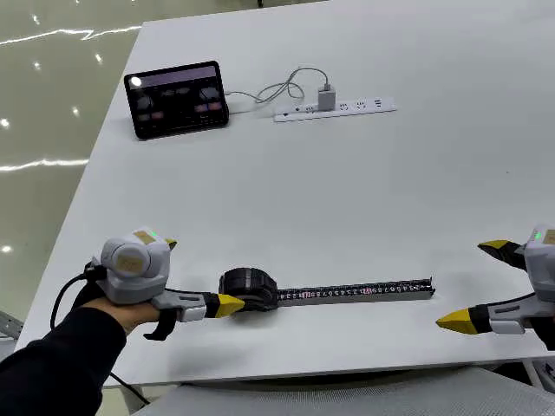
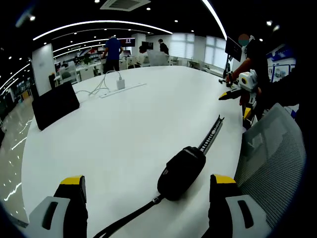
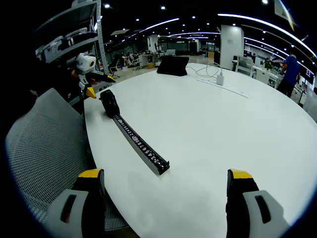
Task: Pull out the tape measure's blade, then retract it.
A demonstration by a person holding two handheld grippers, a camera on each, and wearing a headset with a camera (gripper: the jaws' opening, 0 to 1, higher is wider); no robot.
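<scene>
A black tape measure case point(image 1: 249, 289) lies near the white table's front edge. Its blade point(image 1: 355, 293) is pulled out flat to the right and ends at a hook point(image 1: 430, 285). My left gripper point(image 1: 202, 274) stands open just left of the case, with one yellow tip beside it. In the left gripper view the case point(image 2: 181, 171) sits between the open jaws of that gripper point(image 2: 147, 181), nearer the right one, with its wrist strap point(image 2: 129, 218) trailing back. My right gripper point(image 1: 460, 284) is open, just right of the hook. The blade end point(image 3: 162, 167) lies just ahead of its spread jaws point(image 3: 166, 174).
A black tablet point(image 1: 178, 98) stands at the back left. A white power strip point(image 1: 338, 108) with a plugged charger and cable lies behind the middle. A grey mesh chair point(image 1: 347, 399) sits at the table's front edge point(image 1: 286, 368). People stand far off.
</scene>
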